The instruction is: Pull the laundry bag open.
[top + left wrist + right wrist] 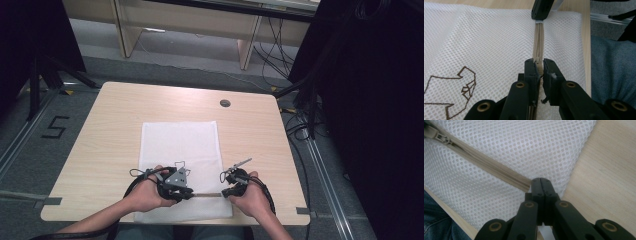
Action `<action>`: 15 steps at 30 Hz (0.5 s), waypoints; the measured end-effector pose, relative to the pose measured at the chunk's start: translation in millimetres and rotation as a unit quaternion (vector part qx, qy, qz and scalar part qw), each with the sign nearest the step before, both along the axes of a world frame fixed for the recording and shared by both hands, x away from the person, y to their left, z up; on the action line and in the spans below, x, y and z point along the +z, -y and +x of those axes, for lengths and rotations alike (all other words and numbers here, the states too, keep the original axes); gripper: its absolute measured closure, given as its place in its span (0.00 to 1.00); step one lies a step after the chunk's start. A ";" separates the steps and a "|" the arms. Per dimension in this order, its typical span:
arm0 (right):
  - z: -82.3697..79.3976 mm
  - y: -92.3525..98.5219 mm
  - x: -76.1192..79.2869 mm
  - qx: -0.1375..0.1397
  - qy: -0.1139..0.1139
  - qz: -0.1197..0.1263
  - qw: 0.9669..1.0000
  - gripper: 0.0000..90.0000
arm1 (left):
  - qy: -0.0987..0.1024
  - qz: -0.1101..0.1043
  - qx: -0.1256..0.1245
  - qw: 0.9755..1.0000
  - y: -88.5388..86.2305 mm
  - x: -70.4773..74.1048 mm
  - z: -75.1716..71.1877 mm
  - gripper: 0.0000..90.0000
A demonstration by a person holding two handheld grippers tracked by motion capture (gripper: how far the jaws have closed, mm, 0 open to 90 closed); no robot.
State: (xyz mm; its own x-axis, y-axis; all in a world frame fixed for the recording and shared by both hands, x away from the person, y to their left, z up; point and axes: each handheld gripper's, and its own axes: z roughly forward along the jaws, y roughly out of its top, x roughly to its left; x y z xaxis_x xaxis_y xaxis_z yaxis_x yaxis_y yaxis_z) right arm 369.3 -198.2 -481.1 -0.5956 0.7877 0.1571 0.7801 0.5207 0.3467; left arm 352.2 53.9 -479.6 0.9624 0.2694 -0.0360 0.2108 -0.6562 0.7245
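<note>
Along the near edge of the mesh bag [180,145], both grippers clamp its zipper [538,42]: the left gripper [539,68] on the slider, the right gripper [541,182] on the end; next, probably a steady pull.

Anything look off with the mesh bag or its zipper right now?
Nothing stands out. The white mesh bag lies flat and square on the table. The left gripper pinches the tan zipper at the slider end; the right gripper is shut on its other end, the zipper stretched straight between them.
</note>
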 end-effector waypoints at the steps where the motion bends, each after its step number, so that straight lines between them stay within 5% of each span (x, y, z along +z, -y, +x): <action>1: 0.0 0.1 0.1 0.002 -0.001 0.000 1.000 1.00 | 0.002 -0.002 0.000 1.000 -1.0 0.0 0.0 0.90; 15: 1.5 1.1 -1.2 0.015 0.009 0.005 1.000 1.00 | -0.001 -0.001 0.002 1.000 -6.7 0.6 -1.4 0.90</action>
State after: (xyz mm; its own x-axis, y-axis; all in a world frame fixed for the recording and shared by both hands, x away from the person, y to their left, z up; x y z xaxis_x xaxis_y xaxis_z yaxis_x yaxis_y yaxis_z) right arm 370.7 -199.3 -482.3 -0.6220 0.7677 0.1541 0.7574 0.5400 0.3670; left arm 350.8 60.6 -478.9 0.9611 0.2736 -0.0379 0.2146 -0.6536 0.7258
